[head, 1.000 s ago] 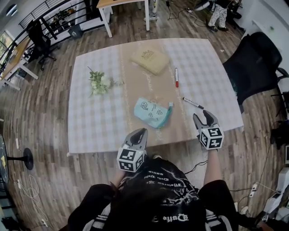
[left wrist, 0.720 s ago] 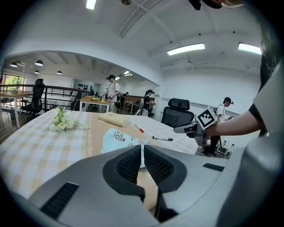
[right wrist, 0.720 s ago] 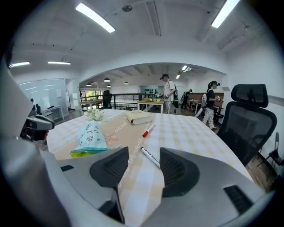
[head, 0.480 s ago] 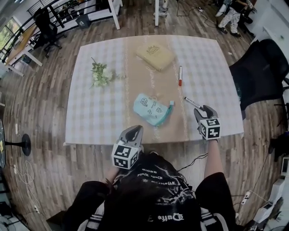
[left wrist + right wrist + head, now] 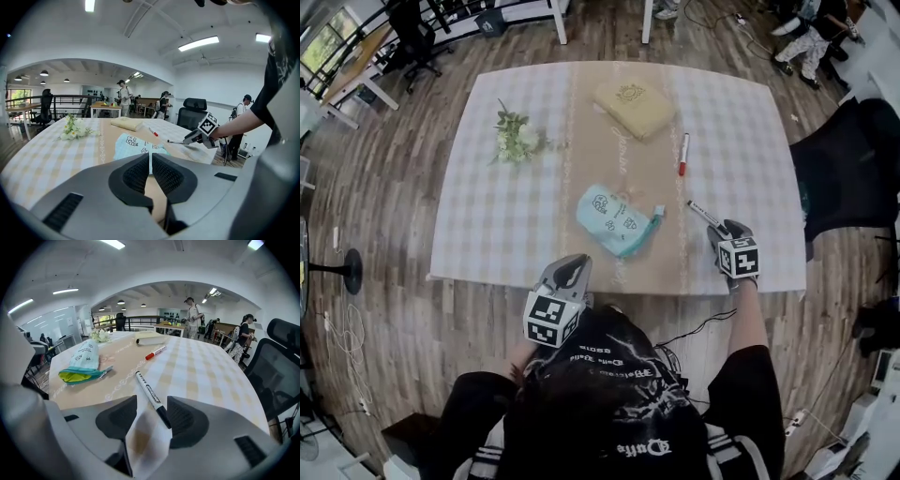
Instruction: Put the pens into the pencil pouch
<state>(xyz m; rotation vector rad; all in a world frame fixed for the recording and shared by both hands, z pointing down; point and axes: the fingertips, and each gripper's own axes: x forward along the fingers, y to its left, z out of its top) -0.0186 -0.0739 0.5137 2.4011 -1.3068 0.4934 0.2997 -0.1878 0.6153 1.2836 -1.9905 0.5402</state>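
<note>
Nothing stowed yet: both pens lie on the checked-cloth bench [image 5: 487,187], outside the pale blue fabric pencil pouch [image 5: 617,221], whose open mouth shows yellow-green lining. The white marker pen with black cap [image 5: 149,394] has its near end between the jaws of your right claw [image 5: 152,405]; they are closing, not yet pressing. The red-capped white pen [image 5: 682,154] lies farther off, untouched. Your left claw [image 5: 150,164] is clenched, empty. Remaining: grip and insert both pens.

Light-blue printed cloth pouch [image 5: 614,220]: matt. White plastic marker w/ black cap [image 5: 704,215]: smooth. Checked tablecloth [image 5: 502,225] matt; wood-plank floor [image 5: 375,234] at 9 o'clock.
</note>
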